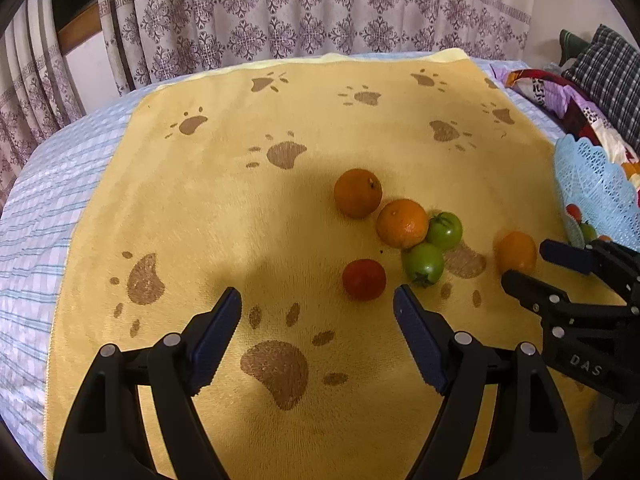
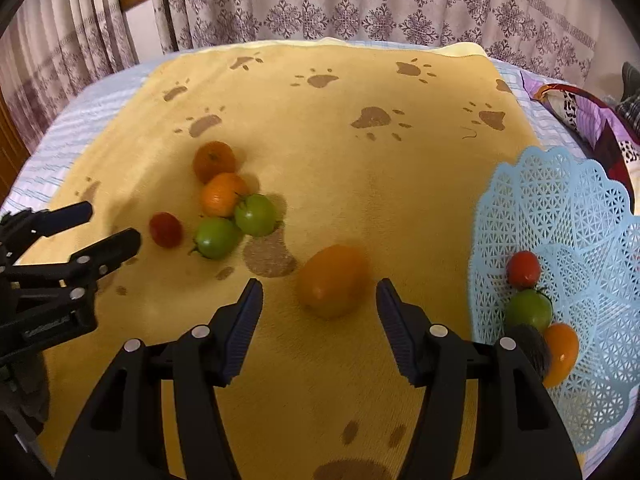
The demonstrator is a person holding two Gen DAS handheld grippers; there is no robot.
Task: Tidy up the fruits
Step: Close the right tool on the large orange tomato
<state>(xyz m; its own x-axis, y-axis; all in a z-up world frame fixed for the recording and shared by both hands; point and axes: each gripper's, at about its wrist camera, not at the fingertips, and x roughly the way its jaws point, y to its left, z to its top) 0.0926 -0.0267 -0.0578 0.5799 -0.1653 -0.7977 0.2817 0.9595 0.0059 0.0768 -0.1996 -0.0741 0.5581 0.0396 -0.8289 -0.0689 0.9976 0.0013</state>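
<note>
Several fruits lie on a yellow paw-print towel (image 1: 280,208). In the left wrist view there are two oranges (image 1: 357,192) (image 1: 402,223), two green tomatoes (image 1: 444,231) (image 1: 425,264) and a red tomato (image 1: 364,279). My left gripper (image 1: 317,292) is open, and the red tomato sits just ahead of its right fingertip. An orange-yellow fruit (image 2: 334,280) lies apart from the cluster. My right gripper (image 2: 319,284) is open around it, with a gap on each side. The left gripper (image 2: 114,223) also shows in the right wrist view, near the red tomato (image 2: 166,229).
A light blue lattice basket (image 2: 560,216) stands at the towel's right edge. It holds a red tomato (image 2: 523,269), a green tomato (image 2: 529,309) and an orange fruit (image 2: 560,354). Patterned curtains hang behind the bed, and bedding is piled at the far right (image 1: 580,104).
</note>
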